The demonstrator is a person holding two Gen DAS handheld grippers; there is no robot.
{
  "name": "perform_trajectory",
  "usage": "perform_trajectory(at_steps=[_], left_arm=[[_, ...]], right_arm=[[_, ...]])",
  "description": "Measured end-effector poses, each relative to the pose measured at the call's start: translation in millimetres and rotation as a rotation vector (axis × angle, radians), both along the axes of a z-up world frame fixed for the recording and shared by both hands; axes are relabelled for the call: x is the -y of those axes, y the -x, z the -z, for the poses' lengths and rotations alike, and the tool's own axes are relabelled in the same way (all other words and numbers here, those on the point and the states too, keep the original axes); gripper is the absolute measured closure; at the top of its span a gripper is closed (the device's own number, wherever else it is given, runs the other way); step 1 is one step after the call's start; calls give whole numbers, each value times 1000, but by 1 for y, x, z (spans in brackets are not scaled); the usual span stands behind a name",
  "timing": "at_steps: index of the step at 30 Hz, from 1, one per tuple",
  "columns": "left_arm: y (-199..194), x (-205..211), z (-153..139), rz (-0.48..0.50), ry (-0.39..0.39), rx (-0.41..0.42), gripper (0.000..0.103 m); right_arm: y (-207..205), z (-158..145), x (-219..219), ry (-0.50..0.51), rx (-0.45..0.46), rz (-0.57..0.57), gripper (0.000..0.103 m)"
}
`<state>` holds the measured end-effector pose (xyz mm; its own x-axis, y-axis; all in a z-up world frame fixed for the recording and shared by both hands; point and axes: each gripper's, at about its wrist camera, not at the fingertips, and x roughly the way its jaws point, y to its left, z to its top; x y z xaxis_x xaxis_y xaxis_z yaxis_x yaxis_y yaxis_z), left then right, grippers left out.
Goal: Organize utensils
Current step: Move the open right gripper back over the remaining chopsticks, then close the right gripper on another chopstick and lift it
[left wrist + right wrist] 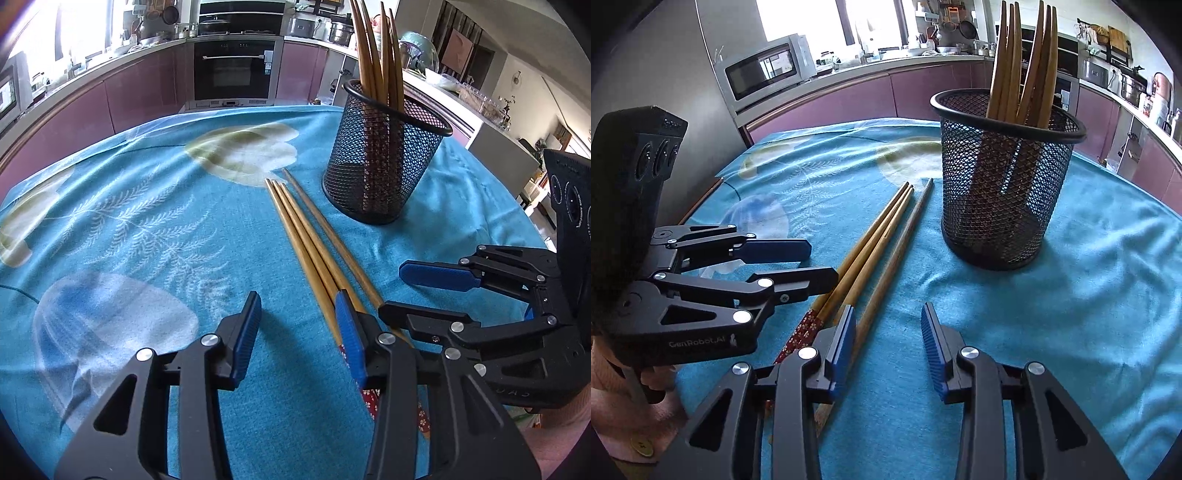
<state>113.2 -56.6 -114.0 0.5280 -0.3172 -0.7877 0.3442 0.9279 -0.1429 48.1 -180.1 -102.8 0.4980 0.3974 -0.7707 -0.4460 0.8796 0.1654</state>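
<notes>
Both grippers open over loose chopsticks, nothing held.
L gripper point(295, 332) & R gripper point(888, 343) flank the handle ends of four brown wooden chopsticks point(882, 240) lying flat on blue floral-cloth counter point(147, 229); long axis runs away toward black mesh cup point(1001, 192) w/ upright sticks, beyond tips. R gripper's left pad sits nearest the outer stick.

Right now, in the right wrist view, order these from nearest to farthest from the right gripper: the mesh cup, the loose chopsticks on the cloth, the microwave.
1. Loose chopsticks: beside the left finger of the right gripper, running up and away across the blue cloth.
2. Mesh cup: upright on the cloth, ahead and slightly right, holding more chopsticks.
3. Microwave: far back left, off the table.
</notes>
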Motion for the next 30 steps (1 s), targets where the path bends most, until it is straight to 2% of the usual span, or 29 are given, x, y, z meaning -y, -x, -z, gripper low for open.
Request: perform_trajectory(at_steps=[20,25,30], left_arm=[[-6,9,0,2,-52,9,61],[-9,15,3,4,-86,12,63],[-11,9,3,-9,-72,3,72]], right_arm=[[0,0,0,-2,3,-2,68],[-1,0,2,-4,3,-1,68],[-3,1,2,-5,2,1,68]])
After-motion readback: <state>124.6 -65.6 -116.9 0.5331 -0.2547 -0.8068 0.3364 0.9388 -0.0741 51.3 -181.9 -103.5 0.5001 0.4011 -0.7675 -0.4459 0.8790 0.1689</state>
